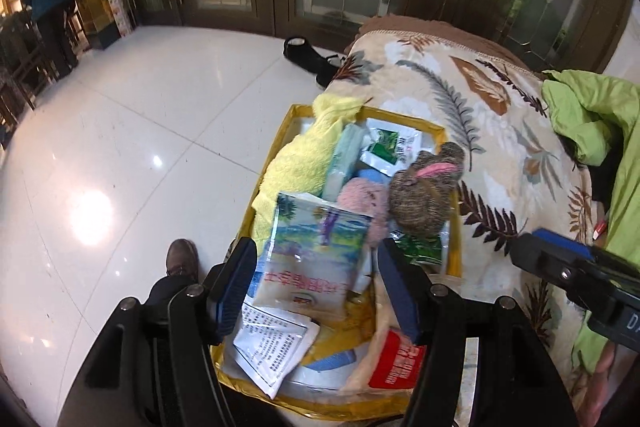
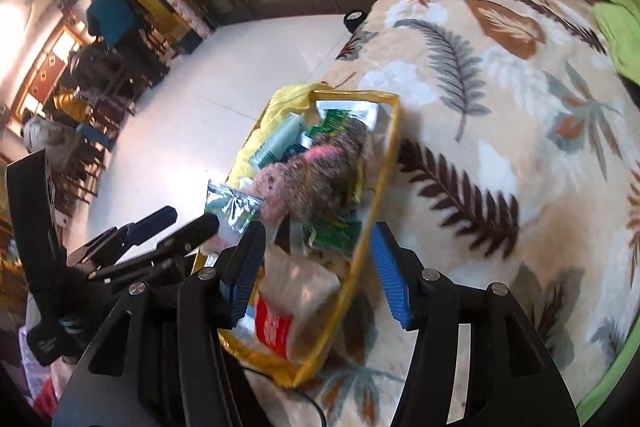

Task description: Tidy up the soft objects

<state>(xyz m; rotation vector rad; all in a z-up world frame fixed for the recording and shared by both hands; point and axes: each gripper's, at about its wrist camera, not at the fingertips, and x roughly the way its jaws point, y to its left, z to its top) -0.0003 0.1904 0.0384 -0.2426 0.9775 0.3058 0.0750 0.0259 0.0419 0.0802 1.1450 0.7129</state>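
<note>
Left wrist view: left tool (image 1: 316, 283) stands wide, empty, above the yellow-rimmed bag (image 1: 452, 227) holding towel (image 1: 296, 167), plush (image 1: 424, 191), packets.

Right wrist view: right tool (image 2: 316, 275) wide, empty, straddling the bag's rim, apparently clear after release.

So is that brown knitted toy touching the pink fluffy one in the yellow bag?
Touching. In the left wrist view the brown knitted toy presses against the pink fluffy one, with no gap between them; the right wrist view agrees.

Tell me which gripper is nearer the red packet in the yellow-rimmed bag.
Left. The left gripper hangs directly above the red packet, one finger overlapping it; the right gripper hovers off toward the bag's far rim.
</note>
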